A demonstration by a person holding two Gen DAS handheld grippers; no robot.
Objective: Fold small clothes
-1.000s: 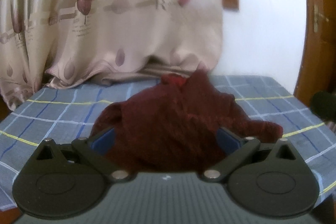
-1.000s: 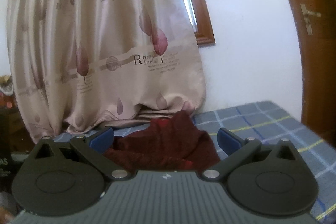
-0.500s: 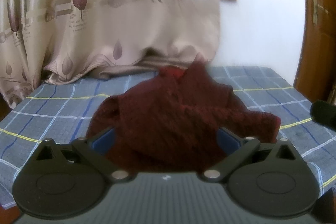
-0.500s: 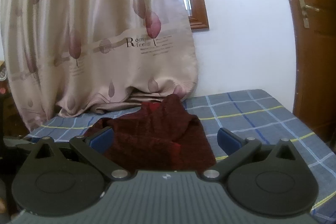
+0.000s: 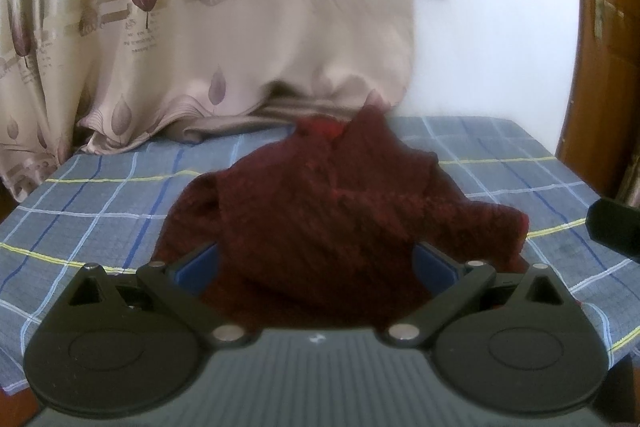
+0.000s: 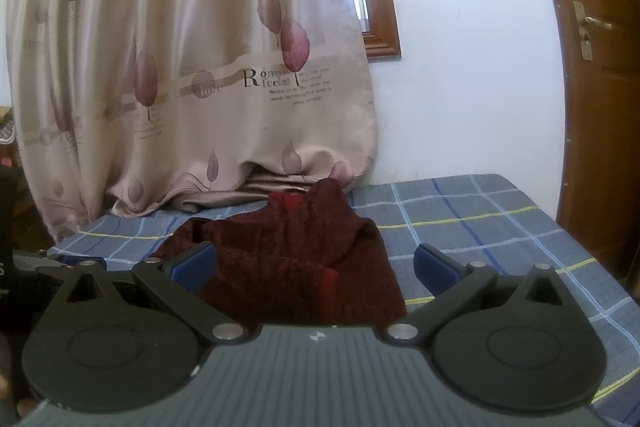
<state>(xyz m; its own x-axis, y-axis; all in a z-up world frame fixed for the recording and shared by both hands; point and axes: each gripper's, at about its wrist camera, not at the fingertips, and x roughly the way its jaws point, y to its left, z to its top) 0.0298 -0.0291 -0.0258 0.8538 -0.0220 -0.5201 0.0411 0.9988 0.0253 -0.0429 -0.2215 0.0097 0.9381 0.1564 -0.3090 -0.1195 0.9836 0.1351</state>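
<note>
A dark red garment [image 5: 332,211] lies crumpled in a heap on a blue checked sheet [image 5: 100,211], its far end near the hem of a beige leaf-print curtain [image 5: 200,27] that pools on the sheet's back edge.

The left gripper [image 5: 316,267] is released, its 2 blue pads spread wide on either side of the heap's near part; the cloth fills the gap between them, and whether either pad touches it cannot be told through the blur. A sleeve-like lobe of the garment sticks out to the right, past the right pad.

The right gripper [image 6: 314,263] is likewise released, pads wide apart. Its left pad [image 6: 194,263] overlaps the garment's [image 6: 296,251] left edge, while its right pad sits over bare sheet [image 6: 460,219], beside the cloth. A brighter red patch shows at the garment's far end. A white wall [image 6: 460,67] and a brown door [image 6: 600,87] stand behind.
</note>
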